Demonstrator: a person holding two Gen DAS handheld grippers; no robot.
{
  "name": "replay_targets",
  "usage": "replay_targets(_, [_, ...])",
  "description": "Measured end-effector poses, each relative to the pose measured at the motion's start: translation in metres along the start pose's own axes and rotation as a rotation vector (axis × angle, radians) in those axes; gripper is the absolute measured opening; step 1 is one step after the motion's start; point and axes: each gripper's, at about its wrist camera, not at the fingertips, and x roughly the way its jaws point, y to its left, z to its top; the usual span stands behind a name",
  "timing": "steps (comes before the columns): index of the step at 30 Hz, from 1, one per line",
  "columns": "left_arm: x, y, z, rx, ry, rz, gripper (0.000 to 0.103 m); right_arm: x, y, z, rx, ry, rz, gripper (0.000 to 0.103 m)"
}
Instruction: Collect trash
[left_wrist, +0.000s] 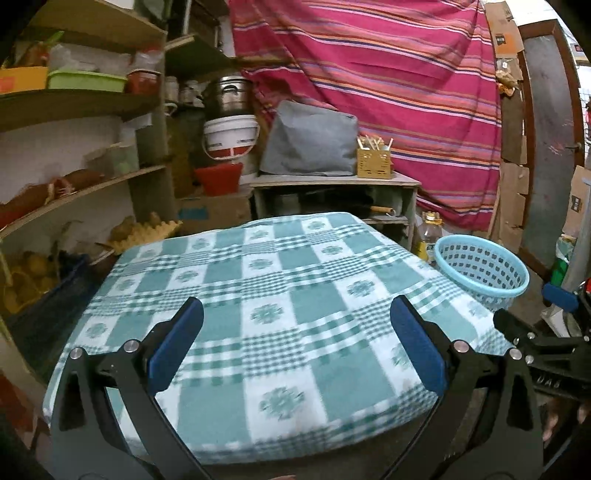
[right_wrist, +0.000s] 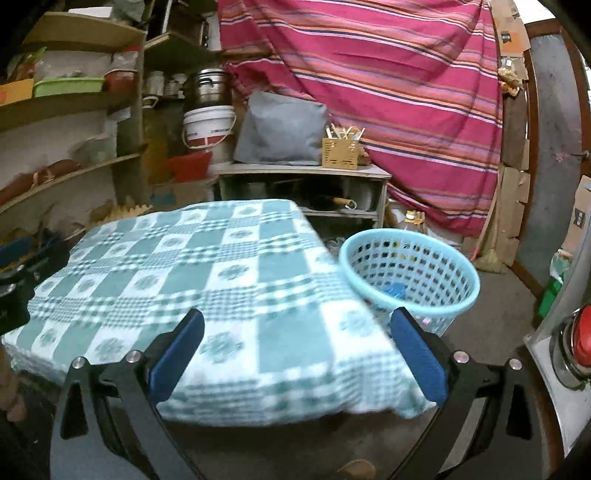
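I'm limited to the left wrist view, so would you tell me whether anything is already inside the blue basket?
Observer: Yes. The right wrist view shows a small blue item lying at the bottom of the basket.
Operator: Thank you. Are the right tongs carrying anything?
Observer: No. The right tongs are open and empty, above the near edge of the checked cloth.
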Motion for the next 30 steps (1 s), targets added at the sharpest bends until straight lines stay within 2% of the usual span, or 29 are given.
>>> replay_targets(11, [-0.024, 0.031, -0.033, -0.011, -0.023, 0.079, 0.098, -0.025, 0.05, -0.007, -0.036, -0.059, 0.01, 0.098])
replay_targets(30, [-0.014, 0.054, -0.043, -0.066, -0.038, 0.081, 0.098, -0.023, 0.068, -0.003, -0.047, -0.08, -0.004, 0.098])
